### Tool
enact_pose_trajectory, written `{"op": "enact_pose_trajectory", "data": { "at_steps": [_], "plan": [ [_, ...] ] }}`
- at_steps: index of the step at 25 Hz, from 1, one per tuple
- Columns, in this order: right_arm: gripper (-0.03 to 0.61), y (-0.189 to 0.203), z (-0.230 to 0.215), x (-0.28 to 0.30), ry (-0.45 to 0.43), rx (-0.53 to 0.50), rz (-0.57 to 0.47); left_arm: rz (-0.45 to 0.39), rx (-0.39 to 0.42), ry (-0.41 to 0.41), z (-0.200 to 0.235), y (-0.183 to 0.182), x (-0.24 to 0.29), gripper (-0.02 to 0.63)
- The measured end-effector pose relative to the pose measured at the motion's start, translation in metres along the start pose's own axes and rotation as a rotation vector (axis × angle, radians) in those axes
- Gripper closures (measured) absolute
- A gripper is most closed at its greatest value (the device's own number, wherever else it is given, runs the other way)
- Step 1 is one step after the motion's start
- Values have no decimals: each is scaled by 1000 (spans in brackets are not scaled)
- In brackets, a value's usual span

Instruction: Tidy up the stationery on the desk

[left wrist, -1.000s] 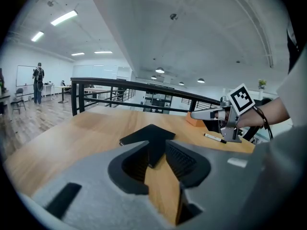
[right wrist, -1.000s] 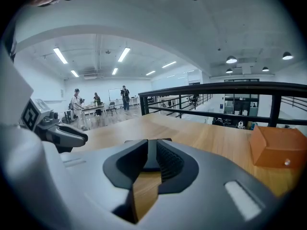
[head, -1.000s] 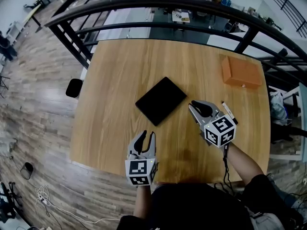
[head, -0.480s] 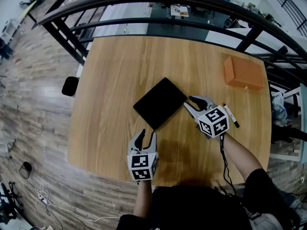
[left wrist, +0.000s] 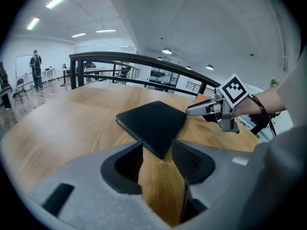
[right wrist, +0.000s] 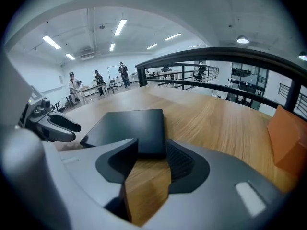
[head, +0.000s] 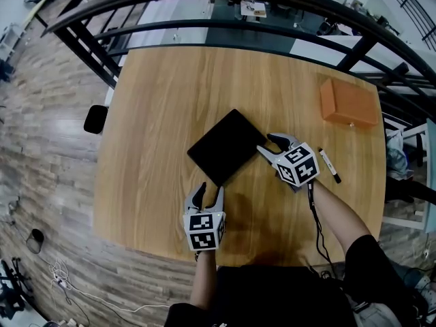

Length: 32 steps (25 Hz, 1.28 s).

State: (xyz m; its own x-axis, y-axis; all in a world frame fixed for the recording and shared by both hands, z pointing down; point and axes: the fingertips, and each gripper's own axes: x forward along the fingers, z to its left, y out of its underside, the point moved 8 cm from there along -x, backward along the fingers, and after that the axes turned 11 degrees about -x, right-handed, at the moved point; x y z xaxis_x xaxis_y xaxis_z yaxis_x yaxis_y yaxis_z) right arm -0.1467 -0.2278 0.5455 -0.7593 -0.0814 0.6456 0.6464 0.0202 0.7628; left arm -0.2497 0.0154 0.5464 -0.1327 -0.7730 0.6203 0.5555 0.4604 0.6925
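Note:
A black notebook [head: 226, 146] lies flat, turned like a diamond, in the middle of the wooden desk [head: 163, 94]. My left gripper [head: 208, 193] is just below its near corner. Its jaws have just been opening and stand open with only desk wood between them, the notebook [left wrist: 153, 123] corner just ahead of its fingertips. My right gripper [head: 268, 145] is at the notebook's right corner. Its jaws have also just been opening and stand open with the notebook [right wrist: 129, 126] edge at their tips, unpressed. A black-and-white pen [head: 329, 165] lies to the right of the right gripper.
An orange box [head: 349, 104] sits near the desk's far right corner and also shows as an orange box [right wrist: 288, 138] at the right gripper view's edge. A dark railing [head: 225, 5] curves behind the desk. Several people stand far off in the room.
Both grippers have come down and closer to the notebook. The right one has shifted left to its right corner. Both pairs of jaws stand wider than before.

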Motion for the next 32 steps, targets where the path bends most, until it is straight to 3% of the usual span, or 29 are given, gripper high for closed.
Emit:
{"op": "enact_pose_trajectory", "data": {
  "at_steps": [17, 23, 26, 32],
  "plan": [
    [325, 5, -13, 23, -54, 64, 65, 77, -23, 14, 4, 7, 24, 410],
    [334, 7, -15, 23, -97, 89, 73, 103, -11, 22, -1, 7, 29, 402],
    [369, 7, -13, 24, -118, 108, 70, 109, -6, 27, -1, 6, 30, 403],
    [373, 8, -7, 23, -118, 132, 68, 117, 5, 23, 5, 5, 29, 438]
  ]
}}
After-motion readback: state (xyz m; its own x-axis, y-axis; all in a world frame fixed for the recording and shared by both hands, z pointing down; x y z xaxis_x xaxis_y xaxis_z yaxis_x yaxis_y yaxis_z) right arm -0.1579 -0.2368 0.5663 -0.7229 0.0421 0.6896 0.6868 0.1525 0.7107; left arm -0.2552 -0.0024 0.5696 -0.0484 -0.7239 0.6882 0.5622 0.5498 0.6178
